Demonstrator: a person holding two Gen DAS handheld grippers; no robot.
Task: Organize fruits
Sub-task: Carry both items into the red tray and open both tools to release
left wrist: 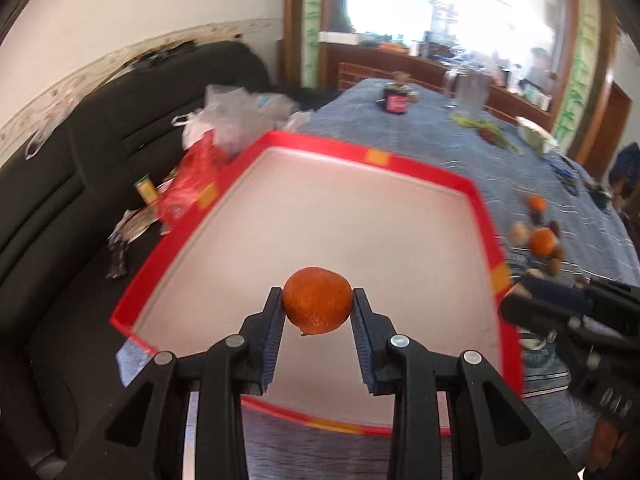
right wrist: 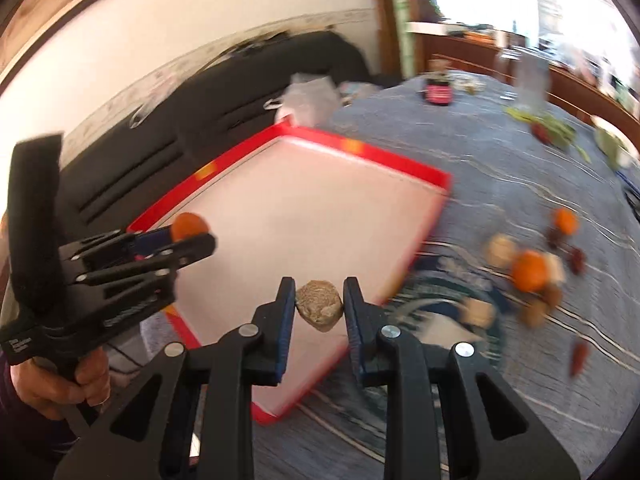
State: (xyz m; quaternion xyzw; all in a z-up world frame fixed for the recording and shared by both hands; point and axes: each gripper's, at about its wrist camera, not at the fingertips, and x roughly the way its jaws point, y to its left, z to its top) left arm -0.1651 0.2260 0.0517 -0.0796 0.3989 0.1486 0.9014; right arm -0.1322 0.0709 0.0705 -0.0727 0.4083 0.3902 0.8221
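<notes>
An orange tangerine (left wrist: 316, 310) hangs over the white floor of a red-rimmed tray (left wrist: 476, 192), with my left gripper (left wrist: 317, 296) shut on it. In the right wrist view my right gripper (right wrist: 319, 286) is shut on a tan, rough walnut-like nut (right wrist: 320, 308) above the tray's near right edge (right wrist: 436, 178). That view also shows the left gripper (right wrist: 192, 236) at the left, held by a hand, its tangerine (right wrist: 188, 225) over the tray's left side. The right gripper (left wrist: 520, 300) enters the left wrist view beside the tray's right rim.
Loose tangerines (right wrist: 530, 270), nuts and dark red fruits lie in a heap on the blue tablecloth (right wrist: 500, 168) right of the tray. A dark jar (left wrist: 396, 100), a clear pitcher (left wrist: 472, 92) and greens stand farther back. A black sofa (left wrist: 60, 200) with plastic bags (left wrist: 228, 116) lies to the left.
</notes>
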